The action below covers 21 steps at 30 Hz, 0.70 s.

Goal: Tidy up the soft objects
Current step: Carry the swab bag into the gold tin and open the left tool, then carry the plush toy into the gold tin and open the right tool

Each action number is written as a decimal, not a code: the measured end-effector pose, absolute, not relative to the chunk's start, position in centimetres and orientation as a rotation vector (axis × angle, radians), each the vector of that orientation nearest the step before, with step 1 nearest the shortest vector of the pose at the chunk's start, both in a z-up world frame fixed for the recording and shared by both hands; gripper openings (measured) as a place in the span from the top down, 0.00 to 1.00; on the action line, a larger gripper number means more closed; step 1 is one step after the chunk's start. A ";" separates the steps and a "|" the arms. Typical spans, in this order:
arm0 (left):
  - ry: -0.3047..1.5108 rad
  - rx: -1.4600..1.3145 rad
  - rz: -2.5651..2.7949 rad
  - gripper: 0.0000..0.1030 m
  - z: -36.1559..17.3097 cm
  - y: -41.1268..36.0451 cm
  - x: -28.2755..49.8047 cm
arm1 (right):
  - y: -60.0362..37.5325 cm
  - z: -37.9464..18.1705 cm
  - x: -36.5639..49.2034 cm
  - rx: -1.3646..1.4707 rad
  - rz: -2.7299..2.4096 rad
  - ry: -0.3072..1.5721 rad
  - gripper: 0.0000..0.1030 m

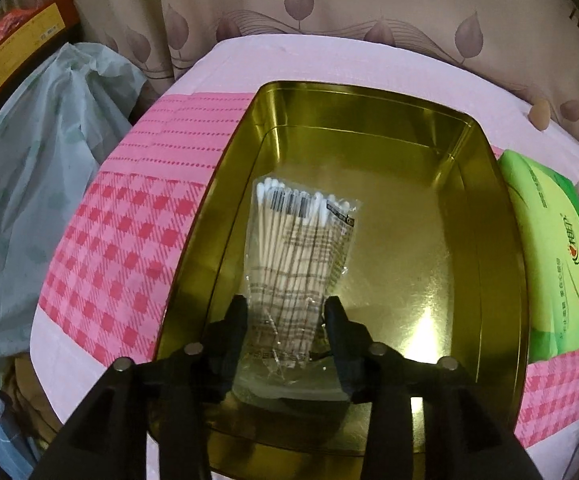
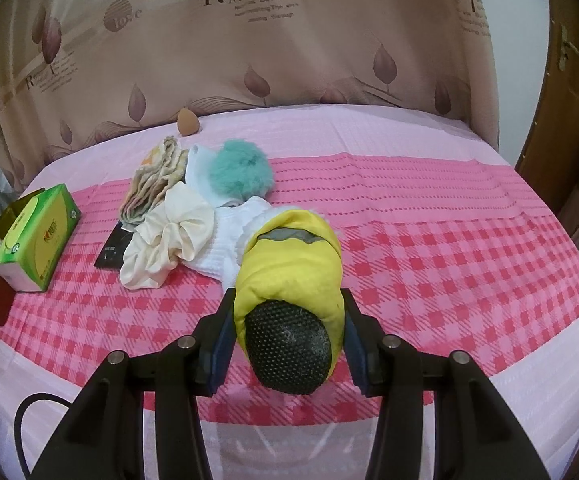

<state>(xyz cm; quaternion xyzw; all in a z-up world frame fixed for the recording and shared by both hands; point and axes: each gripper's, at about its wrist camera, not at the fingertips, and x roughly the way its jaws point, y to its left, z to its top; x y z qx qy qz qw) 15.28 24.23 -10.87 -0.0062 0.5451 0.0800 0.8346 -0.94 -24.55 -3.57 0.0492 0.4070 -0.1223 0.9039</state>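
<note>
Swabs lying in tin, slipper being gripped
Left gripper (image 1: 285, 316) is standing open around swab packet (image 1: 301, 256) in gold tin (image 1: 485, 216); right gripper (image 2: 287, 320) is clamping yellow slipper (image 2: 289, 264).

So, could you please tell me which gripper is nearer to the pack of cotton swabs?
Left. The left gripper straddles the pack of cotton swabs inside the gold tin. The right gripper is over the checked cloth, closed on a yellow shoe.
</note>
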 end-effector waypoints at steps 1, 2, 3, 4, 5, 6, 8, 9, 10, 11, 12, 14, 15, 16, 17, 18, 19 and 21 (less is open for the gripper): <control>1.154 -0.014 0.172 0.59 -10.8 24.3 15.3 | -24.4 -3.5 -1.0 0.098 -0.251 0.839 0.57; 1.154 -0.012 0.181 0.58 -10.8 24.4 15.3 | -24.3 -3.4 -1.0 0.092 -0.248 0.831 0.57; 1.151 -0.009 0.192 0.58 -10.8 24.4 15.2 | -24.2 -3.4 -1.0 0.089 -0.247 0.826 0.57; 1.145 -0.008 0.197 0.58 -10.6 24.5 15.1 | -24.1 -3.2 -1.0 0.086 -0.243 0.819 0.57; 1.135 -0.012 0.202 0.58 -10.4 24.5 15.0 | -24.0 -3.1 -1.0 0.082 -0.238 0.812 0.57; 1.121 -0.021 0.204 0.57 -10.1 24.7 14.8 | -23.8 -3.0 -1.0 0.078 -0.234 0.807 0.57; 1.086 -0.034 0.213 0.57 -9.3 24.8 14.4 | -23.4 -2.8 -1.0 0.072 -0.221 0.803 0.57; 1.068 -0.038 0.219 0.56 -8.8 24.9 14.1 | -23.1 -2.6 -1.0 0.069 -0.209 0.800 0.57; 1.044 -0.045 0.226 0.55 -8.3 25.1 13.8 | -22.7 -2.5 -0.9 0.065 -0.199 0.799 0.57; 1.023 -0.054 0.232 0.55 -7.9 25.4 13.7 | -22.3 -2.3 -0.8 0.058 -0.188 0.799 0.57; 0.997 -0.067 0.240 0.54 -7.3 25.6 13.3 | -21.9 -2.2 -0.7 0.053 -0.176 0.800 0.57; 0.963 -0.083 0.259 0.54 -6.4 26.1 12.8 | -20.9 -1.9 -0.3 0.051 -0.150 0.804 0.57; 0.946 -0.096 0.266 0.53 -6.0 26.3 12.5 | -20.4 -1.6 -0.1 0.051 -0.135 0.803 0.57; 0.935 -0.108 0.271 0.53 -5.7 26.6 12.4 | -20.1 -1.5 0.1 0.051 -0.124 0.803 0.57; 0.926 -0.121 0.277 0.53 -5.5 26.9 12.2 | -19.5 -1.1 0.4 0.048 -0.108 0.801 0.57; 0.917 -0.134 0.294 0.53 -5.2 27.2 11.9 | -18.8 -0.8 0.8 0.041 -0.091 0.799 0.57; 0.912 -0.137 0.307 0.53 -5.1 27.4 11.6 | -18.1 -0.5 1.2 0.033 -0.073 0.797 0.57; 0.909 -0.151 0.332 0.53 -5.0 27.7 11.1 | -16.7 -0.1 1.8 0.022 -0.035 0.798 0.57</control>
